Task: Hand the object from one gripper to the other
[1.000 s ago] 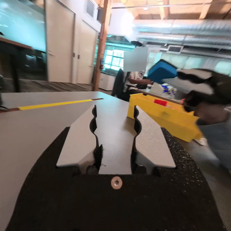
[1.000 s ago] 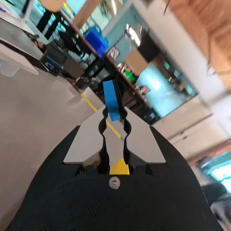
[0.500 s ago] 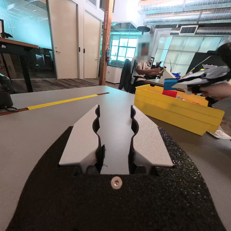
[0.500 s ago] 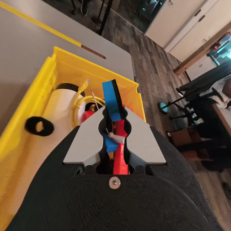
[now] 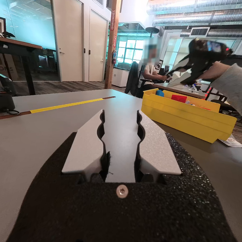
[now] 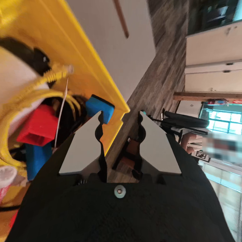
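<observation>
Now the right hand-held gripper (image 6: 120, 113) gapes wide and empty; the blue block (image 6: 99, 108) it held has dropped into the yellow bin (image 5: 183, 117). Lower centre, the left hand-held gripper (image 5: 120, 113) waits wide.

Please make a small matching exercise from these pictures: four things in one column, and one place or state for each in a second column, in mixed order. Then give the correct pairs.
Things:
1. blue sponge block
2. left gripper
3. yellow tape strip
4. right gripper

Places or states:
A. open and empty, low over the grey table
B. stuck flat along the table
C. lying inside the yellow bin
D. open and empty, beside the bin's corner

Pairs: 1-C, 2-A, 3-B, 4-D
</observation>
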The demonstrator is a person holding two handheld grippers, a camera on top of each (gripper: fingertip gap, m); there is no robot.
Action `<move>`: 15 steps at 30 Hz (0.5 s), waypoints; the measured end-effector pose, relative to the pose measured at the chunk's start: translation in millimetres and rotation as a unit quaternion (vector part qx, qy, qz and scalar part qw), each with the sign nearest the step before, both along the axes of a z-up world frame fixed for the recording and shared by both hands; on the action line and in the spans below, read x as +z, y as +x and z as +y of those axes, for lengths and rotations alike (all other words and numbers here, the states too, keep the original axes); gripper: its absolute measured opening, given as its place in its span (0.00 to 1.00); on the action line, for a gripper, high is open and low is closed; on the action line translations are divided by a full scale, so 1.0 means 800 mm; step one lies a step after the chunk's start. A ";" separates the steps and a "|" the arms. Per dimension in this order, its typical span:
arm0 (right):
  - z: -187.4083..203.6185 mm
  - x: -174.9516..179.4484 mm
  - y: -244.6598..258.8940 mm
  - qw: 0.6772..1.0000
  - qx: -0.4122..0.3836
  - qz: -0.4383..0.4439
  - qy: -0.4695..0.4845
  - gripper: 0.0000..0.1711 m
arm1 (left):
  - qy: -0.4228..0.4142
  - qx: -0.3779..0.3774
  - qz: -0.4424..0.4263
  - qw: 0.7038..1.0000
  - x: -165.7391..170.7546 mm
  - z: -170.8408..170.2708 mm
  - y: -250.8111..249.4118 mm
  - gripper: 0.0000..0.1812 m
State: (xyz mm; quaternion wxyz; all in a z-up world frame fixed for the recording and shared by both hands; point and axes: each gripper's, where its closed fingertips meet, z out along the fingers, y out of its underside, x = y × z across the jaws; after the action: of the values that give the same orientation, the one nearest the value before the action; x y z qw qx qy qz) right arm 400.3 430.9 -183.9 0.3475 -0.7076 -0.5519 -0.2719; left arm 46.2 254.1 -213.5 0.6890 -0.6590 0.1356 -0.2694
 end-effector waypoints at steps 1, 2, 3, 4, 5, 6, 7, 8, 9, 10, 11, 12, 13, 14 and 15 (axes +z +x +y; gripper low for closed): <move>-0.004 0.016 -0.018 0.999 0.007 0.029 0.023 0.33 | 0.001 0.002 0.002 1.000 0.000 0.000 0.000 0.26; -0.011 0.032 -0.040 0.997 0.019 0.066 0.046 0.34 | 0.002 0.003 0.004 1.000 0.000 0.000 0.000 0.26; -0.021 0.049 -0.065 0.991 0.032 0.106 0.069 0.34 | 0.003 0.006 0.007 1.000 0.000 0.000 0.000 0.26; -0.034 0.064 -0.095 0.983 0.051 0.150 0.088 0.34 | 0.005 0.013 0.012 1.000 0.000 0.001 -0.001 0.26; -0.051 0.076 -0.129 0.971 0.077 0.202 0.098 0.34 | 0.008 0.023 0.019 1.000 0.000 0.001 -0.004 0.26; -0.071 0.087 -0.166 0.953 0.107 0.263 0.102 0.34 | 0.010 0.037 0.029 0.999 0.000 0.003 -0.007 0.26; -0.093 0.095 -0.204 0.929 0.139 0.329 0.099 0.33 | 0.012 0.054 0.042 0.998 -0.001 0.004 -0.012 0.26; -0.116 0.098 -0.241 0.900 0.171 0.392 0.087 0.32 | 0.014 0.075 0.056 0.995 -0.002 0.005 -0.018 0.25; -0.138 0.098 -0.275 0.868 0.198 0.449 0.074 0.32 | 0.016 0.099 0.072 0.992 -0.003 0.006 -0.026 0.25; -0.155 0.094 -0.304 0.837 0.218 0.497 0.065 0.32 | 0.021 0.121 0.087 0.989 -0.003 0.007 -0.033 0.25; -0.165 0.084 -0.327 0.812 0.232 0.531 0.064 0.32 | 0.029 0.139 0.099 0.985 -0.001 0.006 -0.039 0.25; -0.170 0.070 -0.345 0.793 0.240 0.555 0.075 0.32 | 0.040 0.148 0.108 0.982 0.002 0.004 -0.041 0.25; -0.171 0.054 -0.358 0.775 0.245 0.575 0.093 0.32 | 0.052 0.151 0.117 0.980 0.006 0.002 -0.042 0.26; -0.169 0.038 -0.366 0.756 0.240 0.600 0.109 0.32 | 0.061 0.157 0.127 0.978 0.007 0.000 -0.043 0.25; -0.166 0.021 -0.372 0.739 0.229 0.623 0.113 0.32 | 0.066 0.166 0.139 0.974 0.008 -0.002 -0.047 0.25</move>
State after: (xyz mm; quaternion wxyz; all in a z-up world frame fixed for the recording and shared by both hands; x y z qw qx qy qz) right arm 102.8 297.8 -167.3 0.7432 -0.5266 -0.3226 0.2574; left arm 9.0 252.9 -207.2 0.7404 -0.6566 0.1358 -0.0478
